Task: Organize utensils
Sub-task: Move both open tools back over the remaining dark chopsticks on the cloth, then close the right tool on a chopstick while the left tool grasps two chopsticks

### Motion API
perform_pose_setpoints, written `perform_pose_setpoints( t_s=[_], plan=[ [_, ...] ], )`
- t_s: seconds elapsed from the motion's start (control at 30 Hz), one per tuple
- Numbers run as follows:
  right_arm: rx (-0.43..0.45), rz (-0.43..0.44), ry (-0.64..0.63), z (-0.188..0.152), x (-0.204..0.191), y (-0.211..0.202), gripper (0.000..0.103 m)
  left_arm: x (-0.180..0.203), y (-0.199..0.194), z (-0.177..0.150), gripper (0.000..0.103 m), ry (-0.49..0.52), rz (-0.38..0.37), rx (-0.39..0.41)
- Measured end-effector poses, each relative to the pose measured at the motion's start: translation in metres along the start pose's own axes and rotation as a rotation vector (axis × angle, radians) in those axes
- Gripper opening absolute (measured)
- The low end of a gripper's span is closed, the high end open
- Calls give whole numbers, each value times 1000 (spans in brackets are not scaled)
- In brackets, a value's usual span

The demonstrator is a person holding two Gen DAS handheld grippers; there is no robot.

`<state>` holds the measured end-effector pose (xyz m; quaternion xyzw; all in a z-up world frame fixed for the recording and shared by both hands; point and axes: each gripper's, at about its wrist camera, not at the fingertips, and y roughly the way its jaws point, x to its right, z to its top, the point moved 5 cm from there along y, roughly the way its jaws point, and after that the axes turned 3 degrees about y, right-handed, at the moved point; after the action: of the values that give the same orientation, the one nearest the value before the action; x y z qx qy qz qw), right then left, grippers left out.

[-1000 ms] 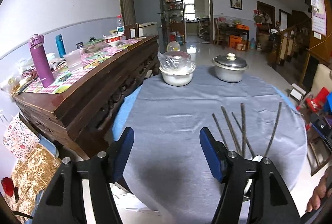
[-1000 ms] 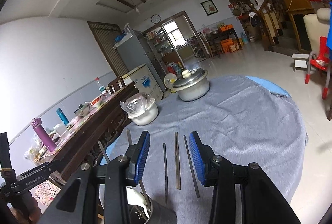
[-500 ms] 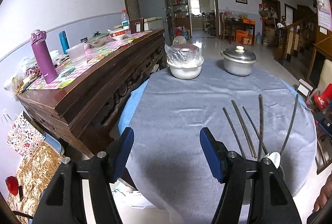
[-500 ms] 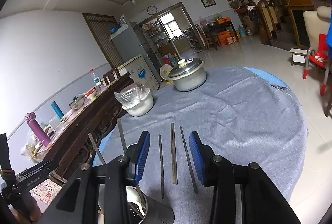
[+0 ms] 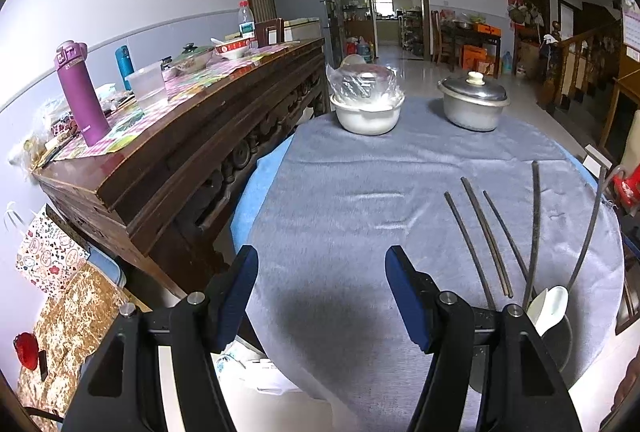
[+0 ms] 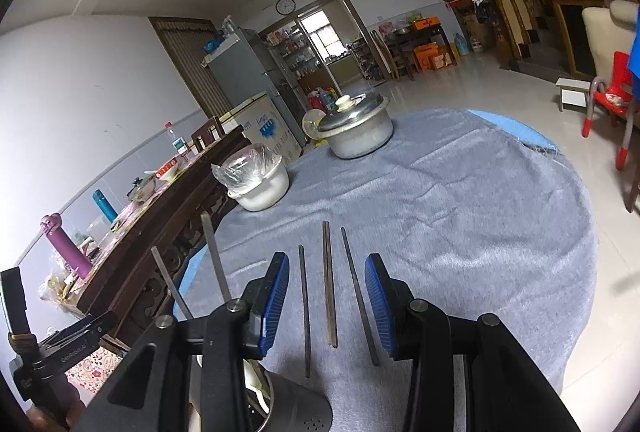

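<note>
A: While your right gripper (image 6: pixel 326 302) hangs over the grey cloth (image 6: pixel 460 216), jaws apart and gripping nothing, where are the chopsticks?

B: Three loose chopsticks (image 6: pixel 329 282) lie flat between your right fingers, untouched. The metal utensil holder (image 6: pixel 292 412) sits just left of them, two sticks and a white spoon (image 5: pixel 554 306) standing in it.

A: Your left gripper (image 5: pixel 320 294)?

B: Jaws wide apart, empty, bare cloth ahead; holder just to its right.
</note>
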<state>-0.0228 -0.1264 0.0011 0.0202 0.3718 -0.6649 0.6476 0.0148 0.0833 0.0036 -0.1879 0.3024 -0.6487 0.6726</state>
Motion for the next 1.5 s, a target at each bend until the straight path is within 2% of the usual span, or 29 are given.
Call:
perform_pose_setpoints(
  t_s=[0.4,0.6,0.8,0.9,1.1,1.17,1.4,1.5],
  plan=[
    [-79,-9,46,-11,18,27,42,2,35,-12,67,-14,-1,-74],
    [-168,10,80,-13,30,56,42,8,62,-18,67,-8,-10,-134],
    [-279,7,64,-10,34,104,42,13,90,-17,67,5,-22,-188],
    [-350,0,31,-5,33,136,42,21,109,-9,67,15,-54,-221],
    [-483,-8,-19,11,28,208,42,53,152,17,67,30,-203,-308],
    [-530,-40,-58,16,24,233,41,66,167,28,67,43,-240,-332],
    [-631,-118,-135,16,14,290,35,114,210,53,67,83,-316,-421],
    [-661,-156,-165,13,12,306,27,126,224,57,67,78,-336,-461]
  ],
)
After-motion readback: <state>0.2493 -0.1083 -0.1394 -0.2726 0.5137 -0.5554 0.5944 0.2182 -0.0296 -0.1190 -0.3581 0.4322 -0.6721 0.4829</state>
